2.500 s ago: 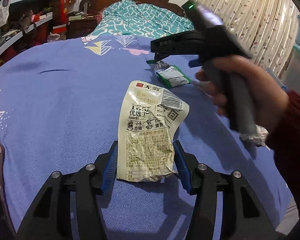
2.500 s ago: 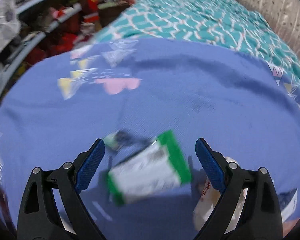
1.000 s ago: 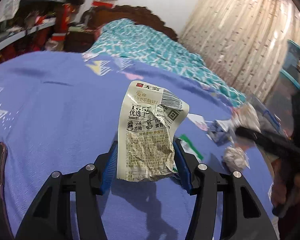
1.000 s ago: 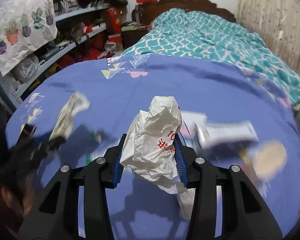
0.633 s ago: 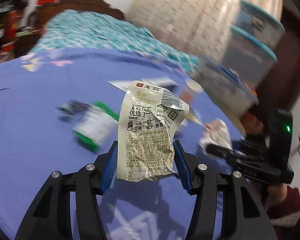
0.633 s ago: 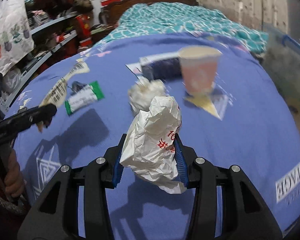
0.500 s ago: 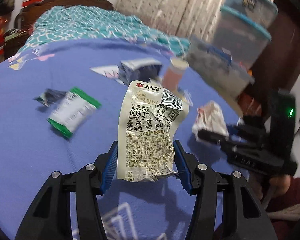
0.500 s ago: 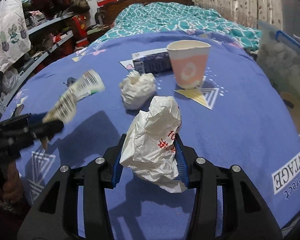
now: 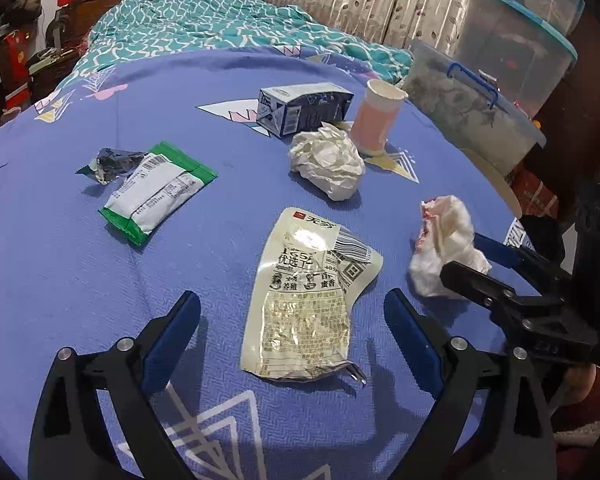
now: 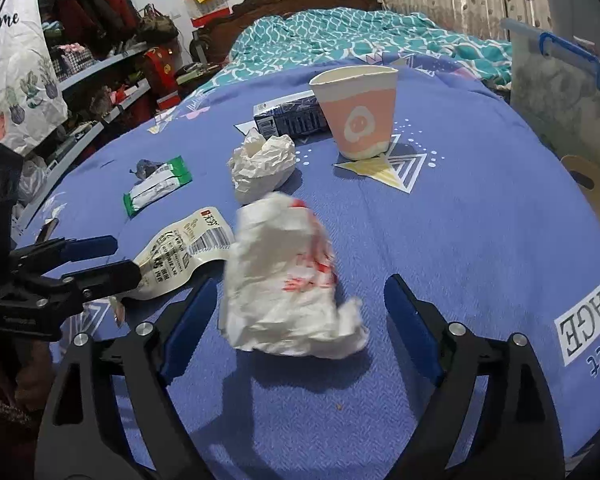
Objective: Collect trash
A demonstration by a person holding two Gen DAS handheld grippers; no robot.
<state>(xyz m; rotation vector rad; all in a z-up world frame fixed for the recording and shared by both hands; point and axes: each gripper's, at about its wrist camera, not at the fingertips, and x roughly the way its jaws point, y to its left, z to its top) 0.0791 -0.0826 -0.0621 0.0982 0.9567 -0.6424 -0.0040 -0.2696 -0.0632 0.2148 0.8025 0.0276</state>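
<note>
Your left claw (image 9: 292,316) stands wide open, gripping nothing, with the cream, printed, flattened snack pouch (image 9: 306,300) lying flat on the blue patterned cloth (image 9: 60,272) that covers the table, between the two blue-padded fingers (image 9: 172,328) and clear of both.

Going left to right in your left view: a small crumpled dark foil scrap (image 9: 108,159) lies far left, touching the green-edged white flat wrapper (image 9: 156,192) just beside it. Further back, near the middle, a blue and white carton (image 9: 304,108) lies on its side. In front of it sits a crumpled white paper ball (image 9: 326,162), close beside the upright pink paper cup (image 9: 376,116). To the right, a crumpled white plastic bag with red print (image 9: 444,248) rests on the cloth.

Your right claw (image 10: 296,320) is also spread open and holds nothing; in your right view that bag (image 10: 288,280) lies on the cloth between its fingers, looking slightly blurred. Whether it touches the left finger's pad you cannot tell. Beyond the table's right edge a clear plastic storage box with a blue handle (image 9: 468,108) stands.
</note>
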